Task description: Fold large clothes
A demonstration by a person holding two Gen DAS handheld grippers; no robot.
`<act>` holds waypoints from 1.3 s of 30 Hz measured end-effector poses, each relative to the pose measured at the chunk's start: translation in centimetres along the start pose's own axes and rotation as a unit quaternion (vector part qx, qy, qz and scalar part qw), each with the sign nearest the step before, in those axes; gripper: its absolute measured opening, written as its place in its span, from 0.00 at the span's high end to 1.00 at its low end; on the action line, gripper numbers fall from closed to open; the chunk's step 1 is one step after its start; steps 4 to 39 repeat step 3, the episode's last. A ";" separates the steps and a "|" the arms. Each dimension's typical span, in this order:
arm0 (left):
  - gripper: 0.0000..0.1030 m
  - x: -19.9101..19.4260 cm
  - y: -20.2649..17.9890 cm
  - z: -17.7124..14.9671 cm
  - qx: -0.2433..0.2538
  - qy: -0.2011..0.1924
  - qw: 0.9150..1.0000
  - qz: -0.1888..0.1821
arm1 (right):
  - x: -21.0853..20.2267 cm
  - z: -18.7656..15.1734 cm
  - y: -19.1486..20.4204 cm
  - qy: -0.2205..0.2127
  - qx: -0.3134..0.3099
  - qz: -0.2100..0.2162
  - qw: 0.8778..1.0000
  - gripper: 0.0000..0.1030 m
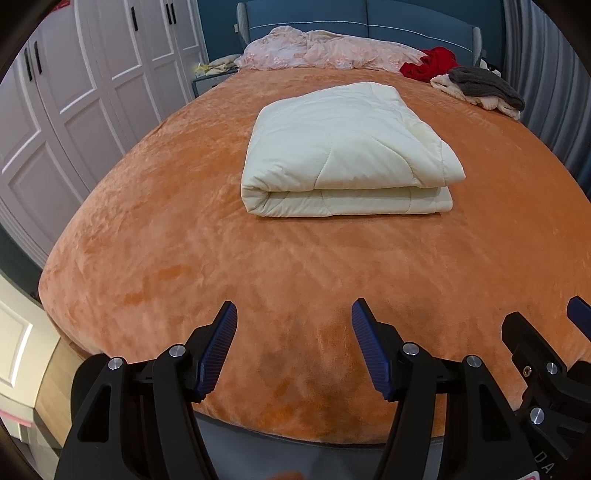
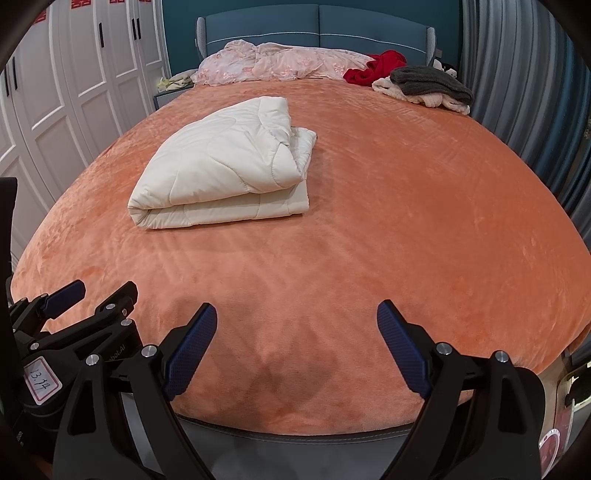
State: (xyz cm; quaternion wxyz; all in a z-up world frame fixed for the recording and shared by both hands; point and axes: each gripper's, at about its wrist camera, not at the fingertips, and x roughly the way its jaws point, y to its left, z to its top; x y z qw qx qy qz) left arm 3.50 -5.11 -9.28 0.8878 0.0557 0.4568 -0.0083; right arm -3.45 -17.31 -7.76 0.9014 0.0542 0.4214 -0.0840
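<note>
A cream quilted duvet (image 1: 347,151) lies folded into a thick rectangle in the middle of the orange bed cover (image 1: 184,258). It also shows in the right wrist view (image 2: 225,166), left of centre, with one corner bulging up. My left gripper (image 1: 293,314) is open and empty, held over the foot edge of the bed, well short of the duvet. My right gripper (image 2: 297,314) is open and empty too, beside the left one. The right gripper shows at the right edge of the left wrist view (image 1: 554,321), and the left gripper at the left edge of the right wrist view (image 2: 99,291).
A crumpled pink floral quilt (image 1: 325,50) lies along the blue headboard (image 1: 362,16). A red garment (image 1: 430,62) and a grey and cream pile of clothes (image 1: 484,88) sit at the far right corner. White wardrobe doors (image 1: 74,92) stand left, grey curtains (image 2: 517,74) right.
</note>
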 end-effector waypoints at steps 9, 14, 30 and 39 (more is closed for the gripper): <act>0.41 0.1 0.2 0.0 -0.001 0.003 1.000 -0.001 | 0.0 -0.1 -0.1 -0.001 -0.001 -0.003 1.000 0.17; 0.41 0.1 0.2 0.0 -0.001 0.003 1.000 -0.001 | 0.0 -0.1 -0.1 -0.001 -0.001 -0.003 1.000 0.17; 0.41 0.1 0.2 0.0 -0.001 0.003 1.000 -0.001 | 0.0 -0.1 -0.1 -0.001 -0.001 -0.003 1.000 0.17; 0.41 0.1 0.2 0.0 -0.001 0.003 1.000 -0.001 | 0.0 -0.1 -0.1 -0.001 -0.001 -0.003 1.000 0.17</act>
